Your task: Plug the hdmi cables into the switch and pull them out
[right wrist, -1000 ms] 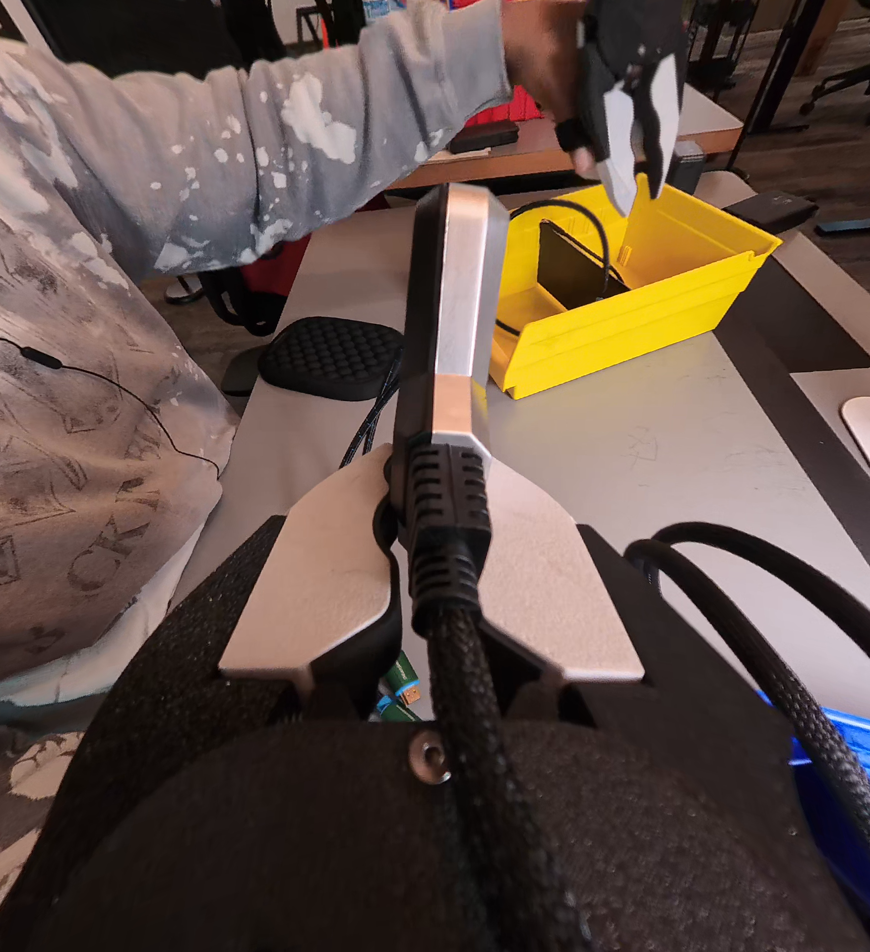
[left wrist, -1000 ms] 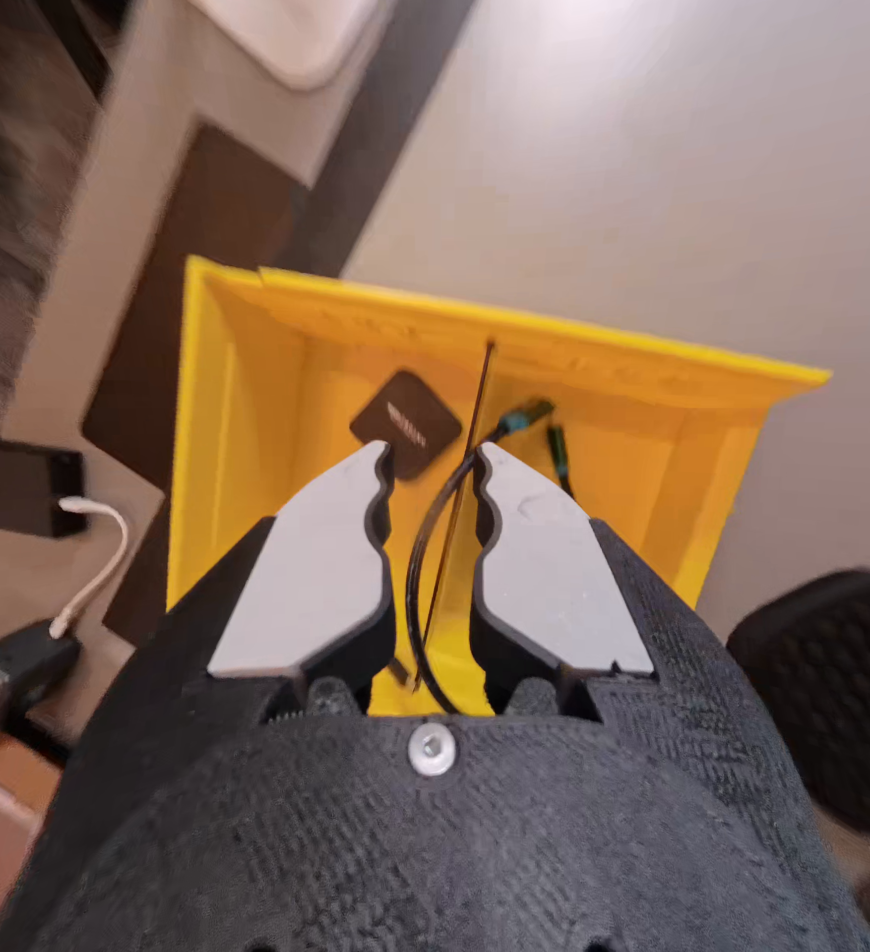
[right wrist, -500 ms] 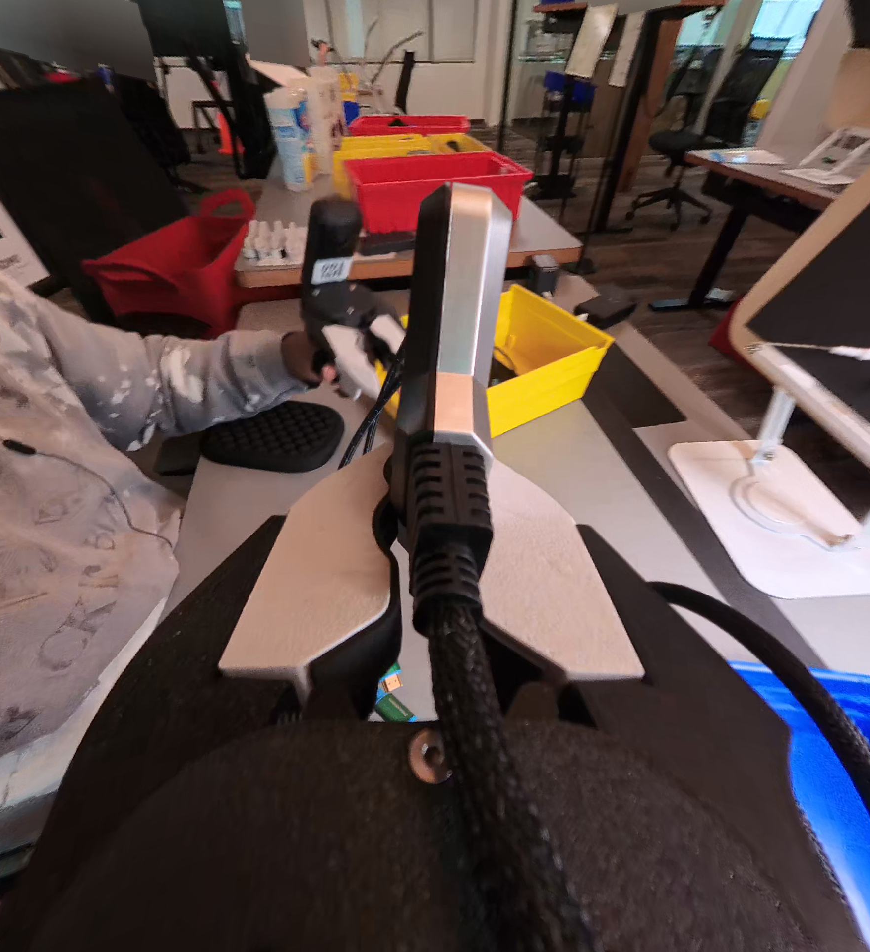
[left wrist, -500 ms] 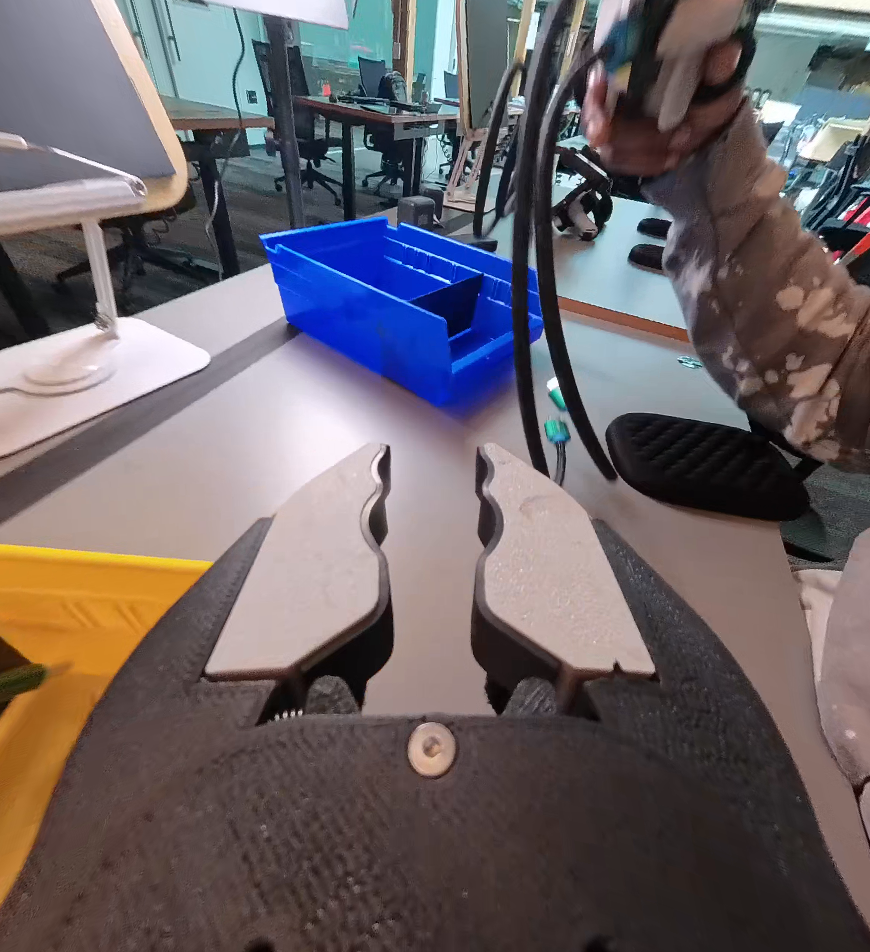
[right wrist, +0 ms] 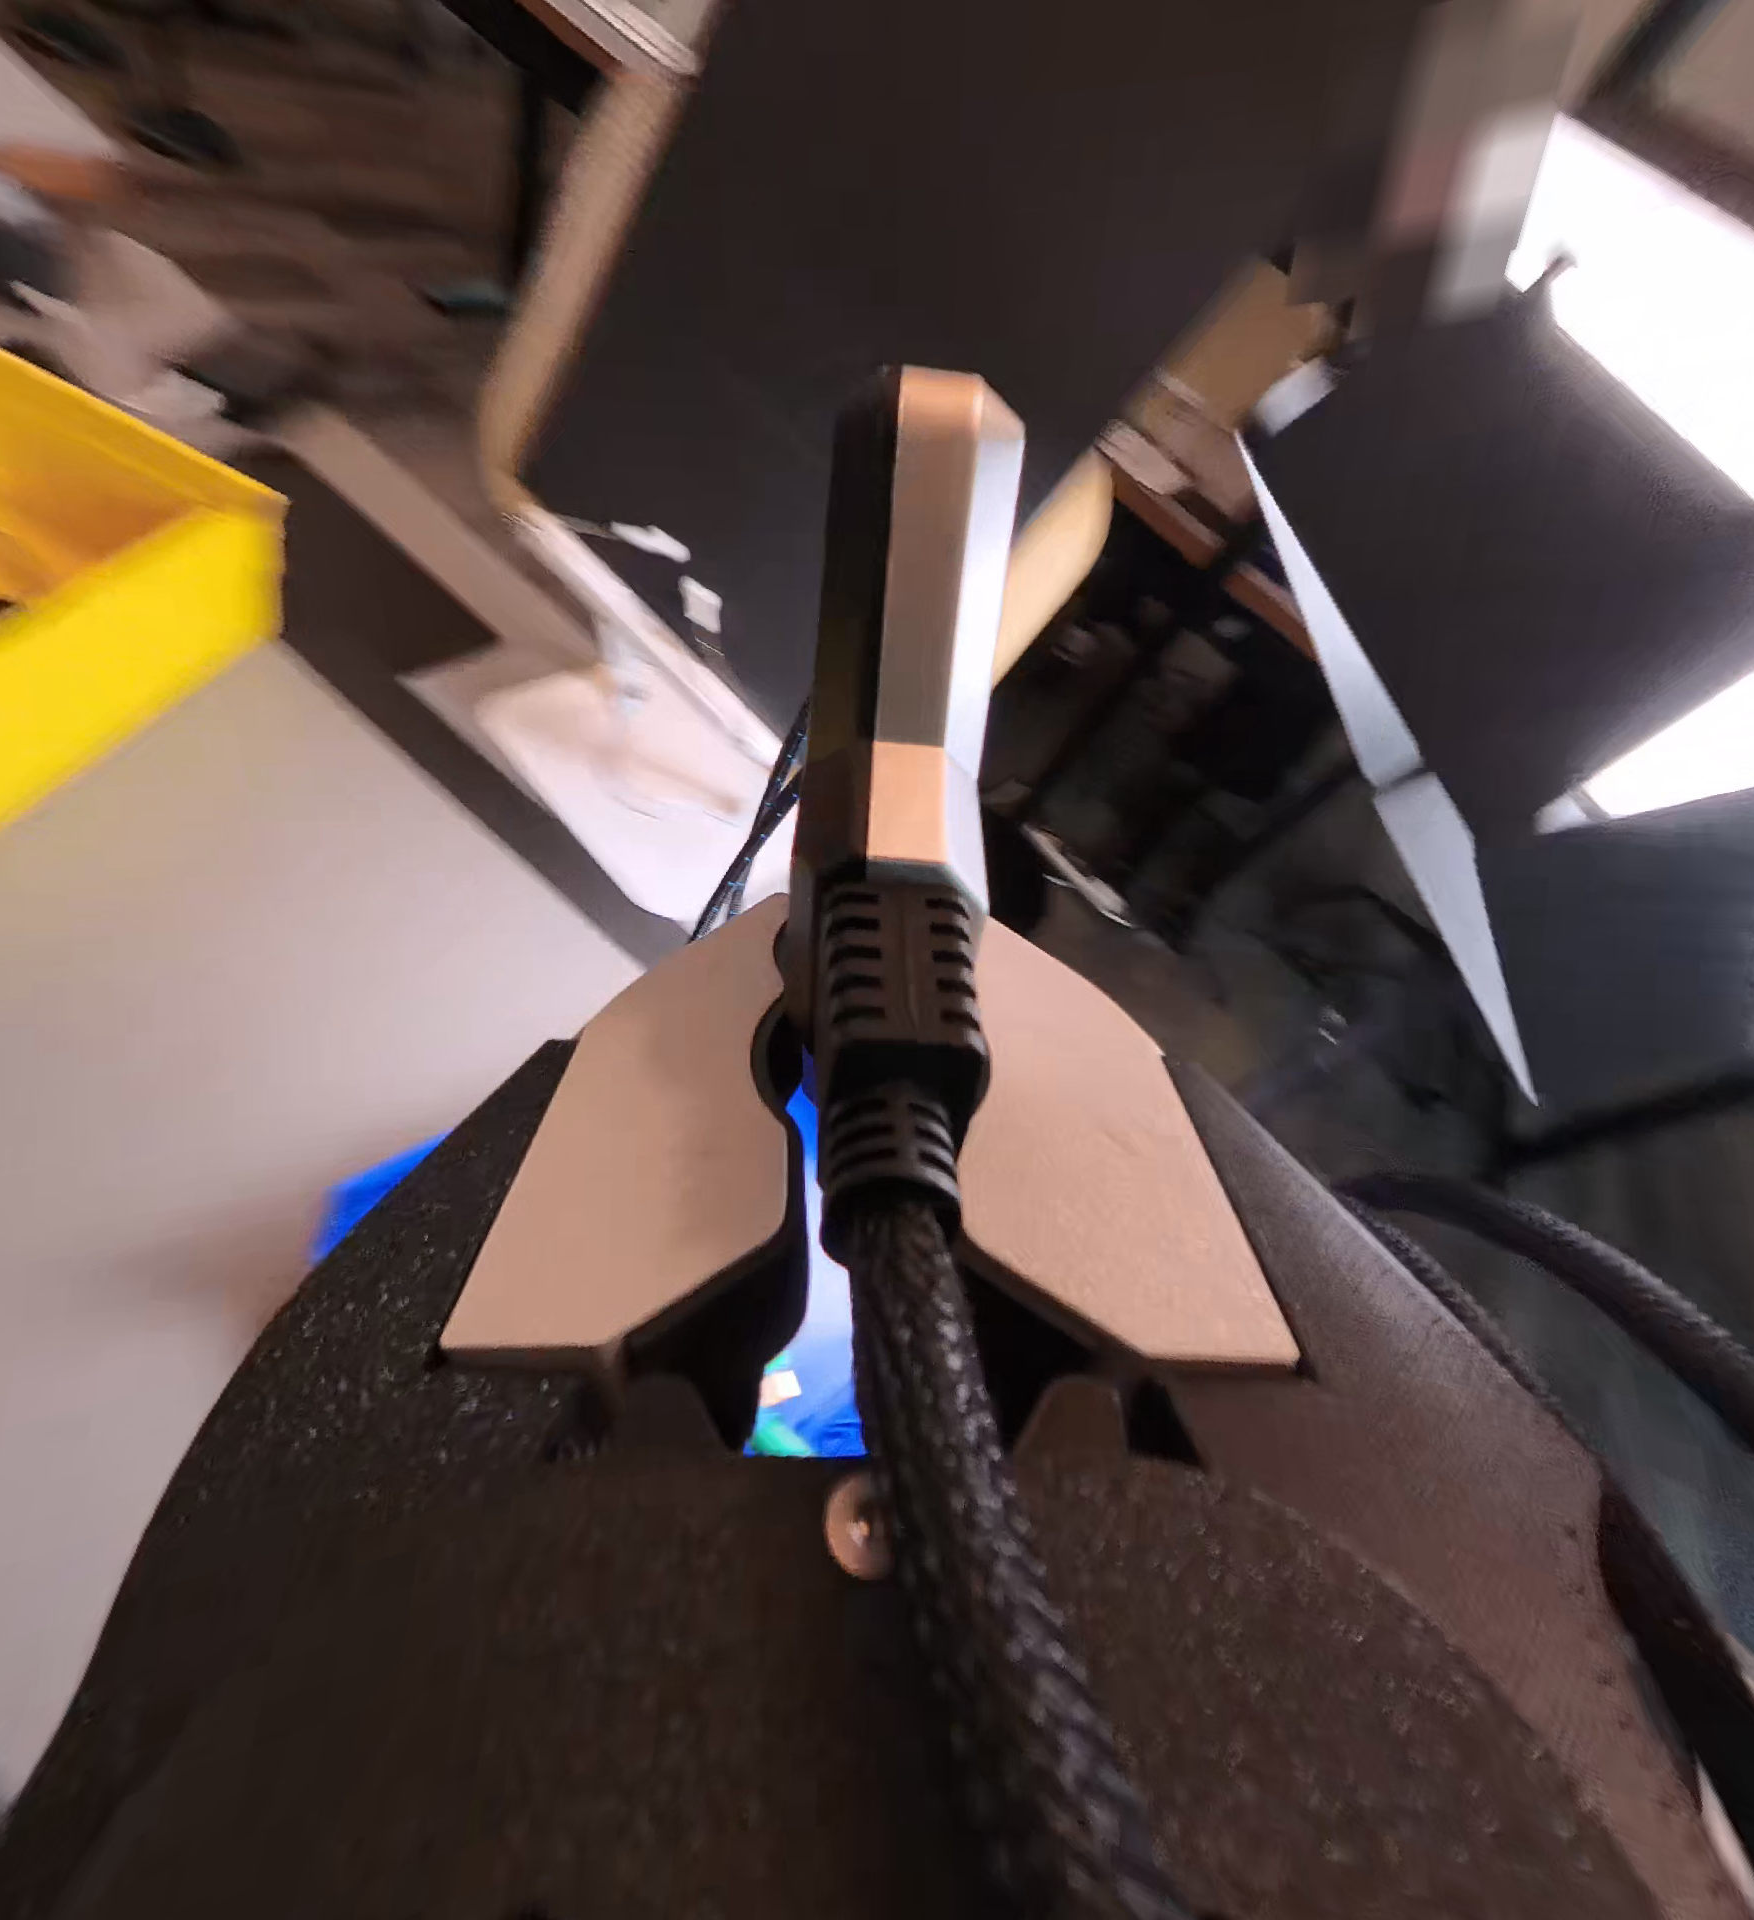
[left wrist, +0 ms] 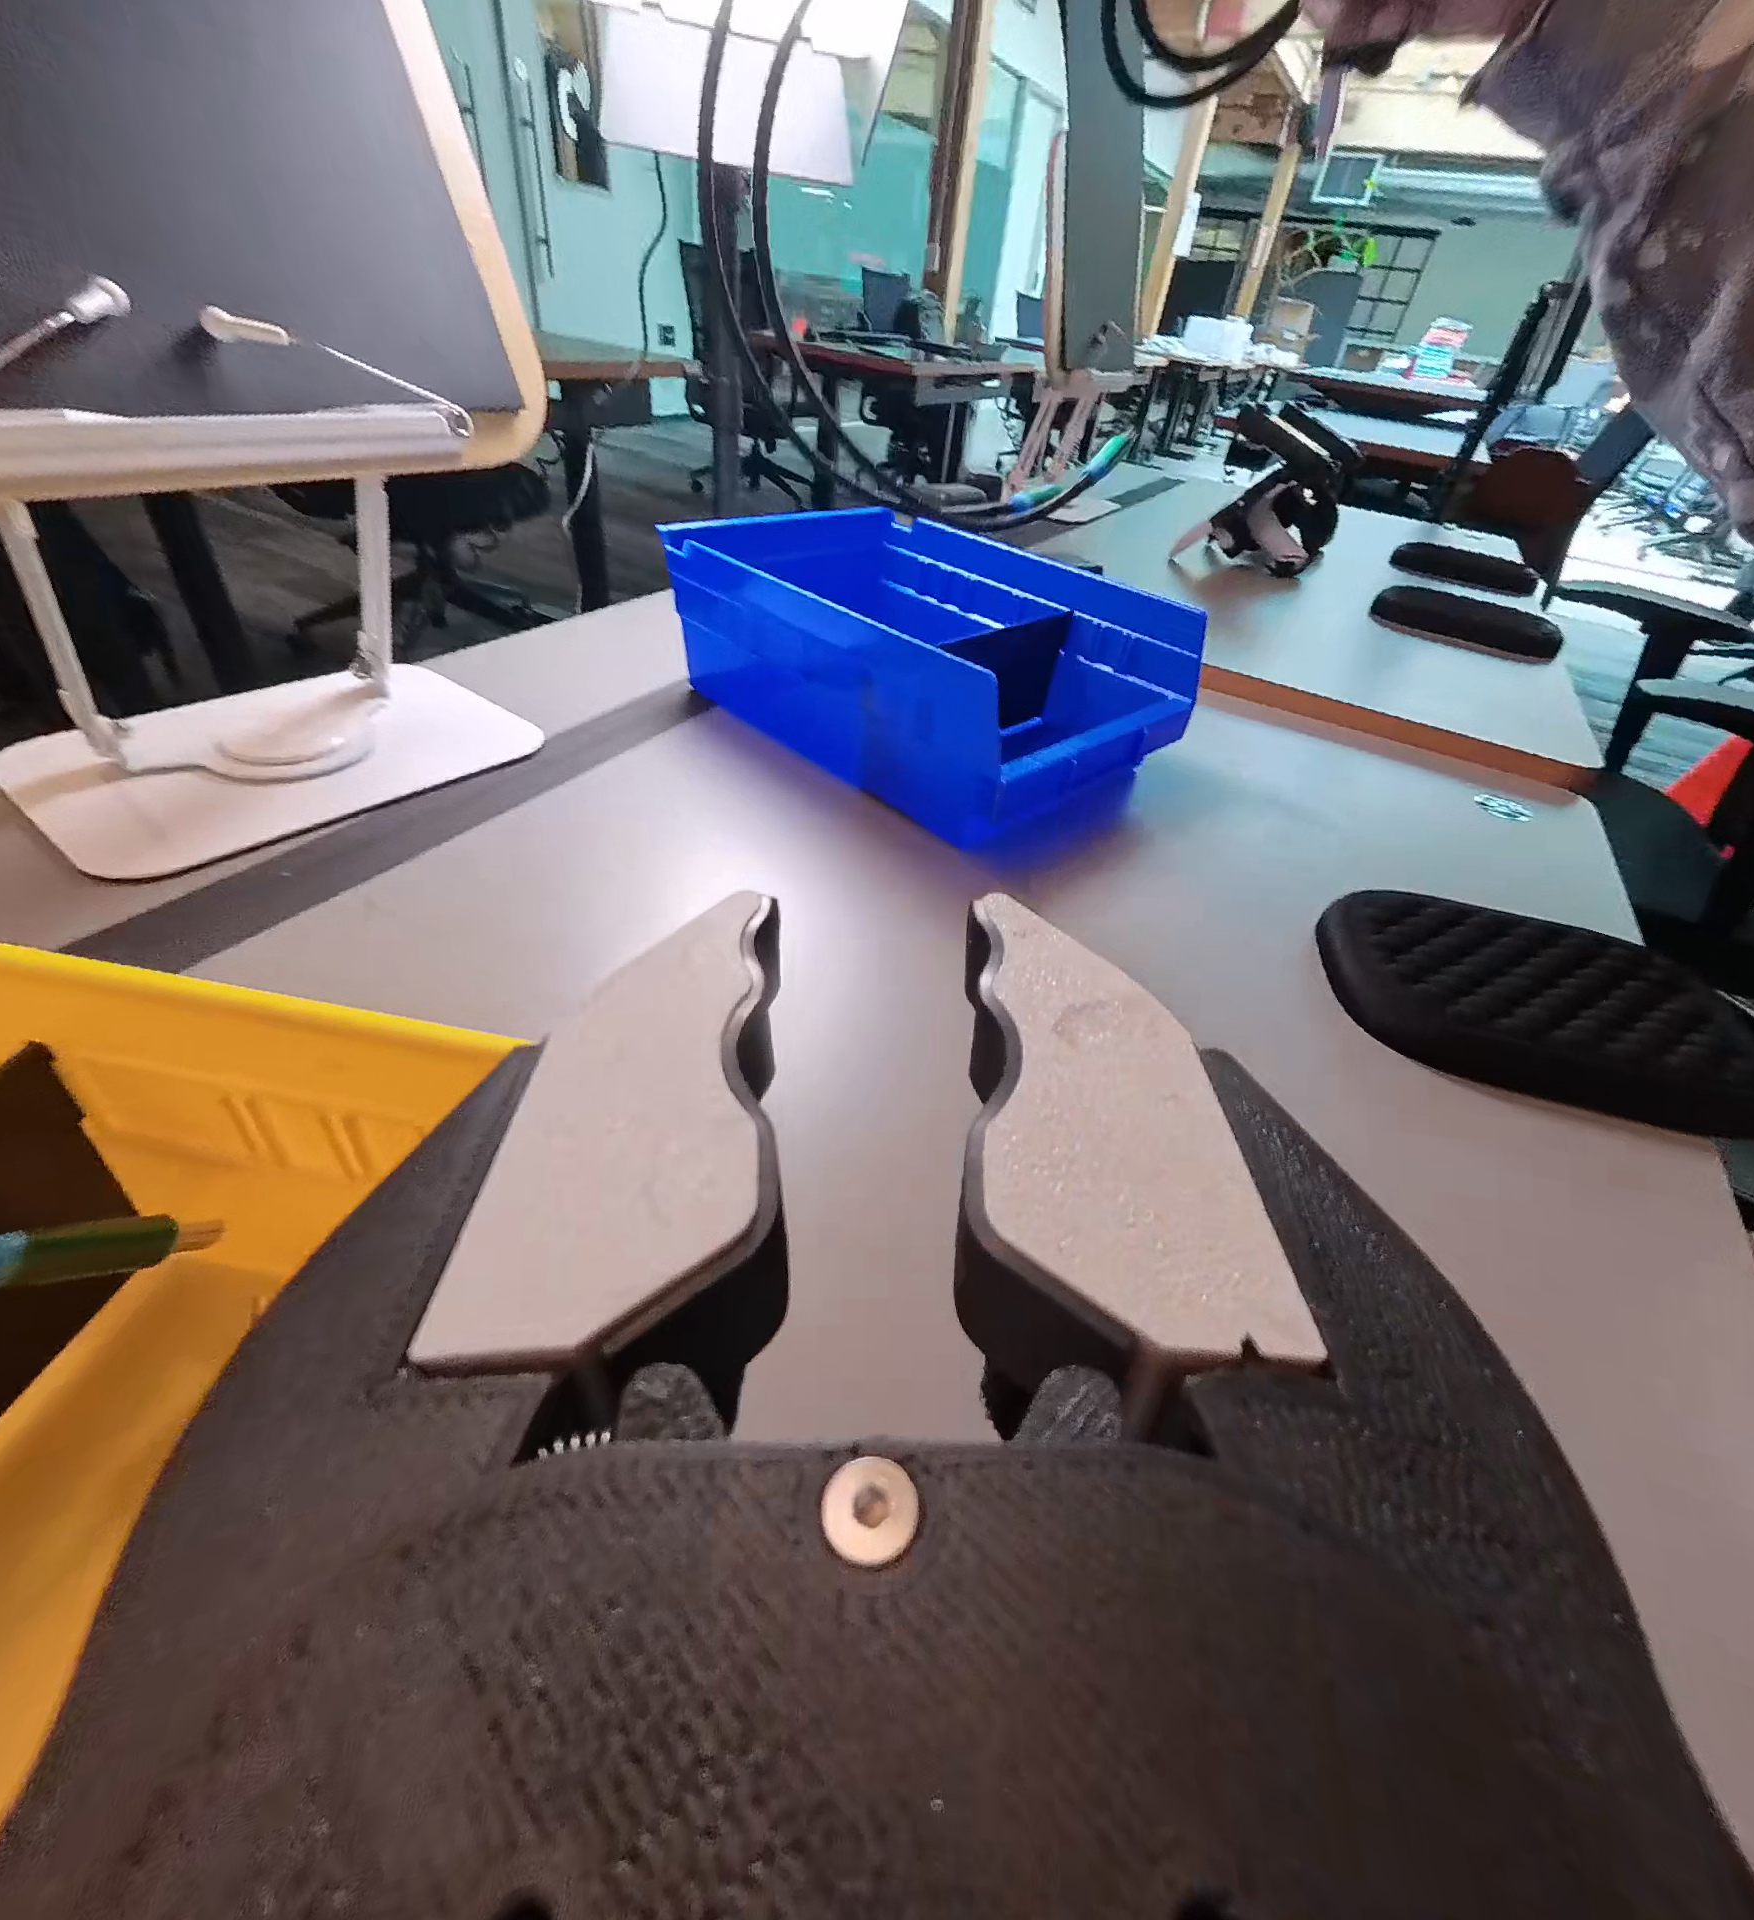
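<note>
One rigid body and several limp leads make up the load. The switch (right wrist: 909, 644), a slim grey metal block, stands upright between the fingers of the right tool (right wrist: 878, 935), which is clamped on its lower end just above the ribbed black strain relief (right wrist: 899, 1049). The block looks stiff, smooth-sided and probably light, so a slip under side load is likely; hold it on the flat faces near the collar, not on the braided cable (right wrist: 966, 1538) that trails back over the tool body. The cable appears stiff enough to tug on the grip. The right tool is raised and tilted, its view blurred. The left tool (left wrist: 873, 997) sits low over the grey surface (left wrist: 1268, 935), jaws parted and empty, aimed toward the blue bin (left wrist: 914, 675). A green-tipped plug (left wrist: 73, 1252) lies in the yellow bin (left wrist: 229, 1070) at its left.
</note>
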`<action>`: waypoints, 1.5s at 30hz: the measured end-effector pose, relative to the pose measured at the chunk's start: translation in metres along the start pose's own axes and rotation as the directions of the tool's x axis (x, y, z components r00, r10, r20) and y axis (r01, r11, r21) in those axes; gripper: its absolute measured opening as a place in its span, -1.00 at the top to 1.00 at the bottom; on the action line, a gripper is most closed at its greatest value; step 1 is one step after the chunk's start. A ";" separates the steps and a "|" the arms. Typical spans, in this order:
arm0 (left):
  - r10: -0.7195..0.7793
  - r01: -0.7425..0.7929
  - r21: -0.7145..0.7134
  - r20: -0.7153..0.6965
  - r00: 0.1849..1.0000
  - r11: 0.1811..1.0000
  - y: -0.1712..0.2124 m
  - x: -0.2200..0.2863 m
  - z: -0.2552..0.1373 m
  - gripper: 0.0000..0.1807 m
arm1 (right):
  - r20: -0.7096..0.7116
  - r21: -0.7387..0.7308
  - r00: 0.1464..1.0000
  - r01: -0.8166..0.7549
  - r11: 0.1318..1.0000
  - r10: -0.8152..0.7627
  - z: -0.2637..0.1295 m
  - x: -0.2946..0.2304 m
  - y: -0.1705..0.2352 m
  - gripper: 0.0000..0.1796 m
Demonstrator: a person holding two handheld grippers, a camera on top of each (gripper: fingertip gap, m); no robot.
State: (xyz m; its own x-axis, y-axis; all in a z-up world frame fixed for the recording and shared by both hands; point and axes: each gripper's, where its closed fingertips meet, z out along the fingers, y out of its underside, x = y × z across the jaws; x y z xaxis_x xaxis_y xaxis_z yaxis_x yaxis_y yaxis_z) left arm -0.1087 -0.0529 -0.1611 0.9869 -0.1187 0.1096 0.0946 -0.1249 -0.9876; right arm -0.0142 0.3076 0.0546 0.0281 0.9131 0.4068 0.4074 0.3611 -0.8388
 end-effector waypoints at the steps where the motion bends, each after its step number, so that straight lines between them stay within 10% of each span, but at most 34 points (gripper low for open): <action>1: 0.006 -0.006 0.008 0.012 1.000 1.000 -0.001 -0.001 -0.001 0.63 | -0.036 -0.017 0.999 0.006 1.000 -0.007 0.011 0.005 0.014 0.77; 10: -0.001 0.003 -0.026 0.041 0.999 1.000 0.016 -0.010 0.004 0.63 | 0.015 -0.291 0.982 -0.174 0.941 0.186 0.090 -0.024 0.141 0.76; 26: -0.007 0.010 -0.062 0.054 0.999 0.998 0.029 -0.017 0.010 0.63 | -0.032 -0.353 0.677 -0.696 0.626 0.735 0.151 -0.017 0.178 0.74; 45: -0.029 0.037 -0.076 0.102 0.994 0.996 0.032 -0.026 0.006 0.60 | -0.029 -0.374 0.675 -0.691 0.618 0.737 0.083 -0.060 0.200 0.45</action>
State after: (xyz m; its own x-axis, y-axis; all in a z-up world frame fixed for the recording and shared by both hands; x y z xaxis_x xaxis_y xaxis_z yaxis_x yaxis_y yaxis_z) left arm -0.1306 -0.0475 -0.1960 0.9918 -0.0142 0.1267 0.1212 -0.2034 -0.9716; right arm -0.0103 0.3410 -0.1680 0.3457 0.8772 -0.3331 0.5739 -0.4785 -0.6646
